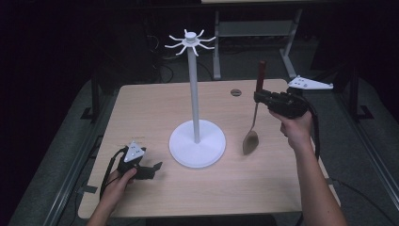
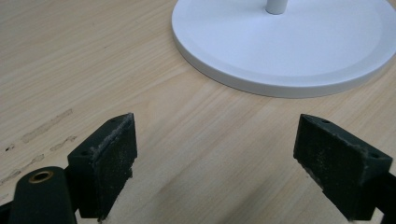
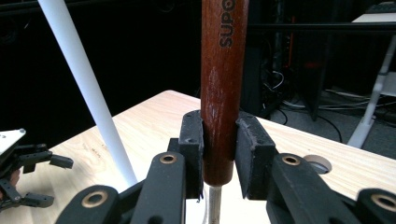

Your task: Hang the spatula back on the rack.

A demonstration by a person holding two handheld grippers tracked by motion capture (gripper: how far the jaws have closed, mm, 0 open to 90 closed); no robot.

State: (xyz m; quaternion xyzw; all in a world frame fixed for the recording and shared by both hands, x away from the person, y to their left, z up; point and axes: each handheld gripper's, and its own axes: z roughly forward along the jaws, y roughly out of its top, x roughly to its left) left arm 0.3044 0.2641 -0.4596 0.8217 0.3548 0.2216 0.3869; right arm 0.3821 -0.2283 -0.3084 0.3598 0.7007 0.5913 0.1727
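The spoon (image 1: 254,117) hangs upright, bowl down over the table (image 1: 141,103) at about three o'clock from the white rack (image 1: 196,141), its dark wooden handle (image 3: 223,88) clamped in the right gripper (image 1: 259,96). It looks stiff and bottom-heavy, so gripping that wood is wise. At eight o'clock, the left gripper (image 1: 153,168) rests with jaws wide, holding nothing.
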